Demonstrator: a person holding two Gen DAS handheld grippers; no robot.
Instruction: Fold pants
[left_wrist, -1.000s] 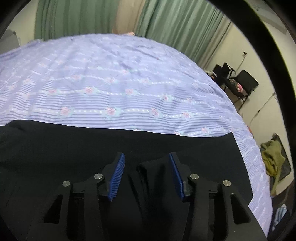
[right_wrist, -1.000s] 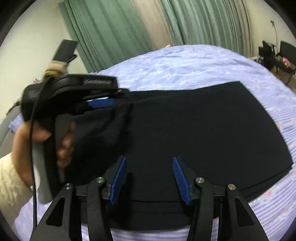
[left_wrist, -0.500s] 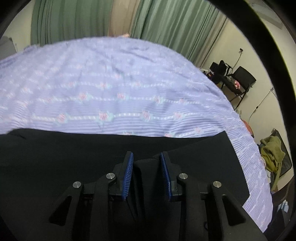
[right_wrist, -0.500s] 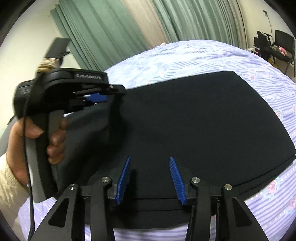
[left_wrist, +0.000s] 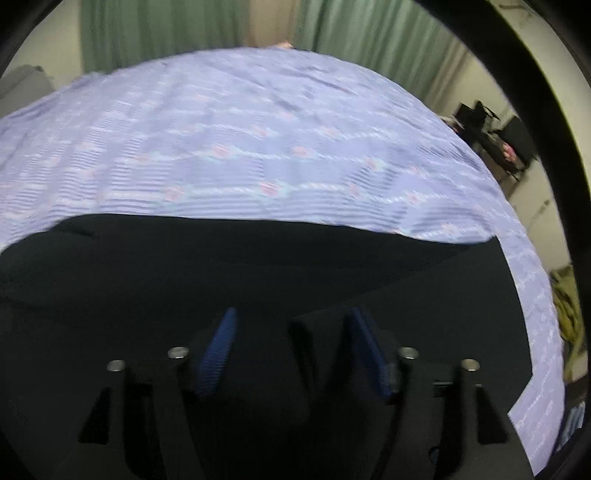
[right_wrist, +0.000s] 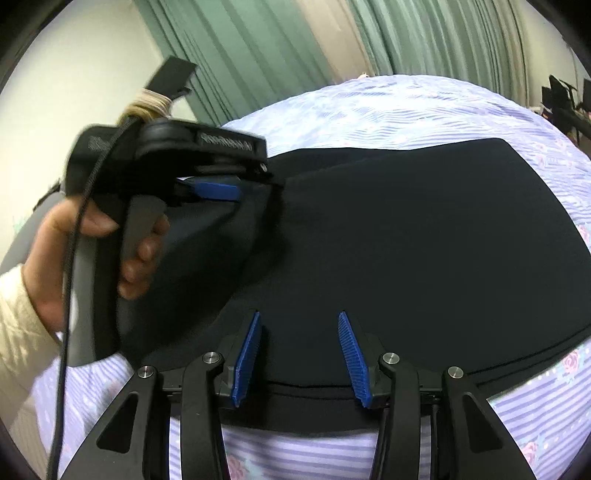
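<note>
Lying spread over a bed (right_wrist: 424, 107) with a lilac flowered sheet, the black pants (right_wrist: 406, 229) sit folded into a broad, flat panel, one layer edge running along the near side. The left gripper (left_wrist: 291, 325) tilts down over the upper left part of the cloth; its blue fingers (left_wrist: 218, 350) are spreading apart, and a raised fold of the dark fabric stands in the gap between them, with neither pad pressing on it. A hand (right_wrist: 85, 243) in a cream sleeve grips that tool's handle. The right gripper (right_wrist: 299, 325) hovers over the near hem, its fingers (right_wrist: 247, 350) partly open with only flat cloth beneath, holding nothing. Green curtains (right_wrist: 258, 48) hang behind the bed.
</note>
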